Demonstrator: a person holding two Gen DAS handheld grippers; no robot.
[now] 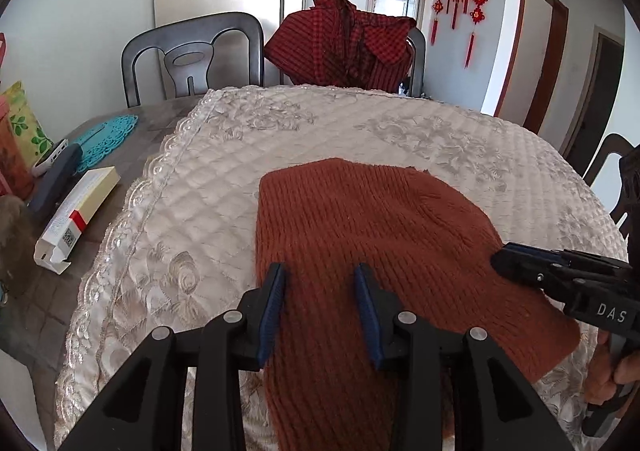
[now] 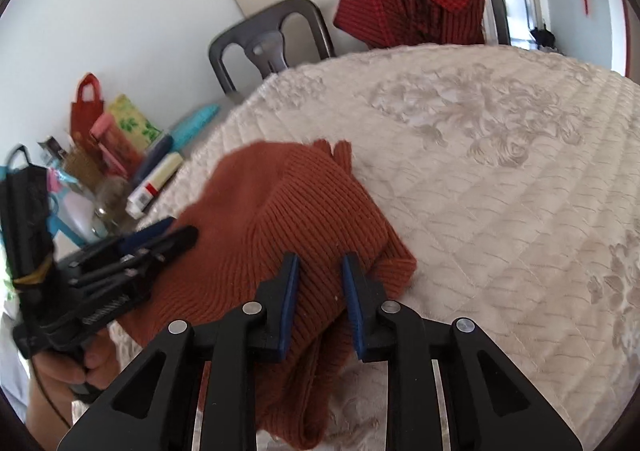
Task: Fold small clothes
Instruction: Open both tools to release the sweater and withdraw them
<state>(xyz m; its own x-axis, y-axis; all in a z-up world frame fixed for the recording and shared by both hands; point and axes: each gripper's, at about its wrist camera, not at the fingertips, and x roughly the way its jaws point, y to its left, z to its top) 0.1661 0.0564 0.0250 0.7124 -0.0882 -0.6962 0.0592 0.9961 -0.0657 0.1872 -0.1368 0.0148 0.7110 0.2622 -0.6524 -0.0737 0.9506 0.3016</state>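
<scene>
A rust-orange ribbed knit garment [image 1: 360, 211] lies on the cream quilted table cover [image 1: 200, 191], its near end running down toward me. My left gripper [image 1: 320, 275] stands over the garment's near left part, jaws apart, with smooth knit lying between the blue pads [image 1: 276, 291]. In the right wrist view the garment [image 2: 300, 203] has a raised fold. My right gripper [image 2: 320, 263] is shut on that fold, and the knit fills the gap between its pads. From the left wrist view, the right gripper [image 1: 500, 257] sits at the garment's right edge. The left gripper [image 2: 176, 233] lies at its left edge.
A red checked garment [image 1: 344, 43] hangs over a far chair, beside a dark empty chair [image 1: 192, 55]. On the bare table at left lie a white box [image 1: 76, 219], a teal mat [image 1: 108, 139] and bags and bottles [image 2: 100, 155]. The quilted cover [image 2: 480, 191] spreads to the right.
</scene>
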